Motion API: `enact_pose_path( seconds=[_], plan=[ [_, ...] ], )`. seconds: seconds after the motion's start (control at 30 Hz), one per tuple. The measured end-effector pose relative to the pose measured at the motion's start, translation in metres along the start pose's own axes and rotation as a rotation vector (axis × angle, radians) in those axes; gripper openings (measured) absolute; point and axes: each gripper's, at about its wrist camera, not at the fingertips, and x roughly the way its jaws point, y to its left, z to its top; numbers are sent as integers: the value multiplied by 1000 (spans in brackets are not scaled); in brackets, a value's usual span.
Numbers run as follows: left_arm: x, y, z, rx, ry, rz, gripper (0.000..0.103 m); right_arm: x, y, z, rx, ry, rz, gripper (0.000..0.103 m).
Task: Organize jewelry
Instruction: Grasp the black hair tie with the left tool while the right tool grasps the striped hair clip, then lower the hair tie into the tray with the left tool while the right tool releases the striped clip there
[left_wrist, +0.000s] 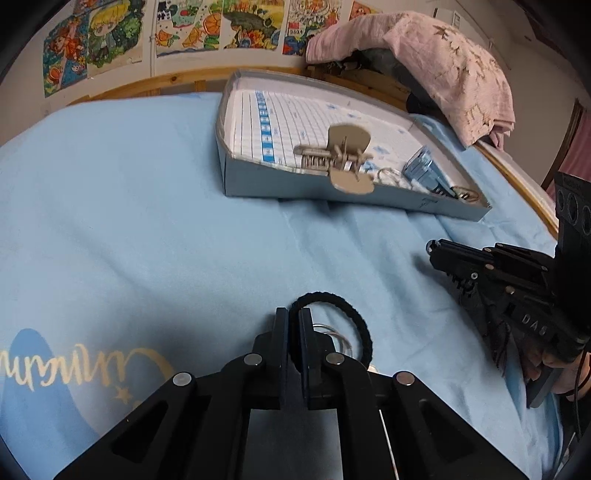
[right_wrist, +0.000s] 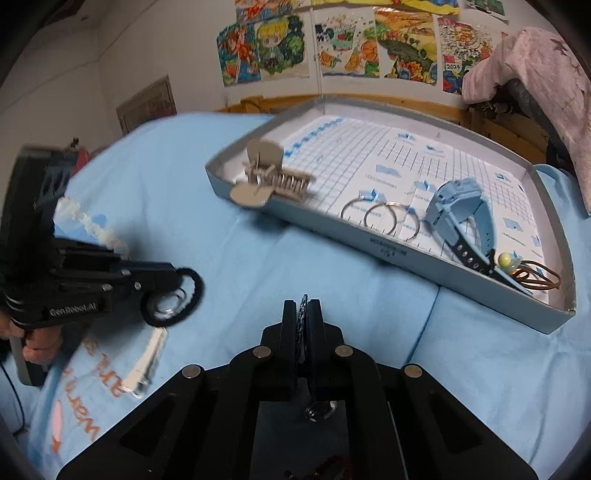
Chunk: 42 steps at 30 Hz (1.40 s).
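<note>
My left gripper (left_wrist: 293, 317) is shut on a black fabric hair tie (left_wrist: 354, 325) just above the blue bedsheet; it also shows in the right wrist view (right_wrist: 192, 291), over a metal ring (right_wrist: 170, 304). My right gripper (right_wrist: 303, 308) is shut on a thin dark chain (right_wrist: 303, 321); it shows at the right of the left wrist view (left_wrist: 434, 247). A grey tray (right_wrist: 388, 251) holds a beige claw hair clip (right_wrist: 269, 177) at its near-left edge, metal rings (right_wrist: 380, 218), a light blue watch (right_wrist: 461, 206) and a brown elastic (right_wrist: 535, 277).
A white hair clip (right_wrist: 146, 365) lies on the sheet near the left gripper. A pink cloth (left_wrist: 443, 62) is draped over something at the back right. A wooden bed frame (left_wrist: 173, 79) and a wall with drawings stand behind the tray.
</note>
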Motion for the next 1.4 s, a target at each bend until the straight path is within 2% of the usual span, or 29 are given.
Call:
enact_pose_path(
  seconds=[0.17, 0.3, 0.47, 0.63, 0.83, 1.03, 1.4],
  plan=[
    [-20, -5, 7, 10, -60, -7, 5, -23, -12, 4, 85, -70, 78, 5],
    [-36, -15, 16, 21, -116, -13, 5, -36, -19, 10, 110, -114, 93, 5],
    [-45, -21, 42, -21, -209, 30, 5, -45, -27, 30, 96, -162, 50, 5],
    [-33, -10, 83, -145, -297, 96, 5, -30, -36, 62, 83, -176, 1, 5],
    [6, 7, 104, -182, -273, 150, 5, 8, -41, 82, 88, -157, -38, 5],
    [31, 11, 102, -179, -230, 155, 5, 43, -33, 79, 58, -102, -53, 5],
    [36, 13, 93, -175, -234, 133, 6, 54, -34, 72, 58, -65, -73, 6]
  ],
)
